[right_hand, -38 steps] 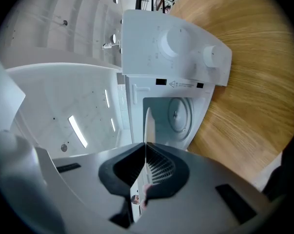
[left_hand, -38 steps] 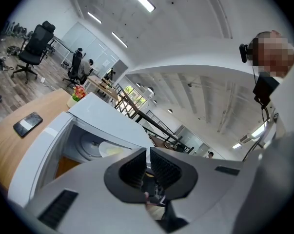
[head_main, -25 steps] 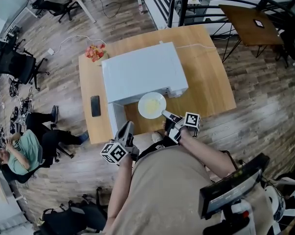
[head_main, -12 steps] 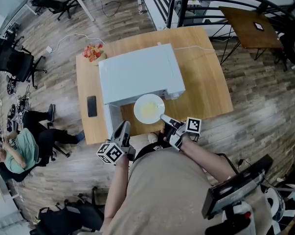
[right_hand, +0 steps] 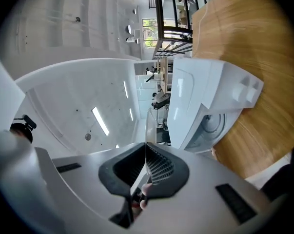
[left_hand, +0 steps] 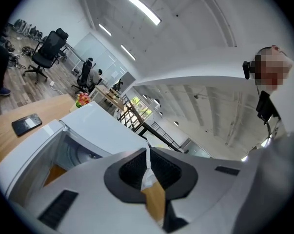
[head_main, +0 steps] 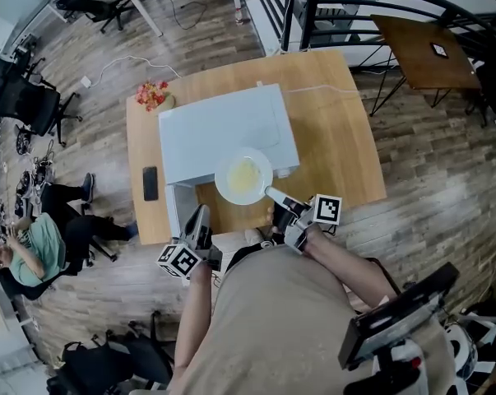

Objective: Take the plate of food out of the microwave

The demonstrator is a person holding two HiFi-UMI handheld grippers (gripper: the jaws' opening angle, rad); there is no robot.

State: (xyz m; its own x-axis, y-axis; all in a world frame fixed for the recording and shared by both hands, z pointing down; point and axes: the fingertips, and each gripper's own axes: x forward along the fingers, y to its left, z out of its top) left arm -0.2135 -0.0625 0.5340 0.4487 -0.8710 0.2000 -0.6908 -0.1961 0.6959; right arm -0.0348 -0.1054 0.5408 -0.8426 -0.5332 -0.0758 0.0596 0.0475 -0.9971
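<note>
White pads of my right tool (head_main: 272, 193) are pressed together on the rim of the plate (head_main: 243, 175); its own view shows the rim edge-on as a thin pale line running into the closed jaws. The plate is white, with a pale yellow patch of food (head_main: 245, 174) in its middle, and I hold it by the edge nearest me. It hangs in the air outside the oven chamber, just in front of the microwave's open mouth (from the head camera it overlaps the front edge of the microwave's top), and it rests on nothing but my grip.

My left tool (head_main: 201, 213) hovers lower left of the plate, well apart from it. Its jaws are together with only a sliver between the pads, and they hold nothing.

Beyond the plate stands the white microwave (head_main: 223, 126), with its door (head_main: 177, 208) swung open on the left side. The right gripper view looks into the chamber, where the round turntable (right_hand: 216, 123) shows. The microwave sits on a wooden table (head_main: 338, 130). A dark phone (head_main: 150, 183) lies flat on the table to the left of the microwave, and a bunch of red and pink flowers (head_main: 153, 95) sits at the far left corner. On the wood-plank floor (head_main: 445, 163), off to the left, a person in a green top (head_main: 21, 253) is seated among black office chairs (head_main: 25, 105).
</note>
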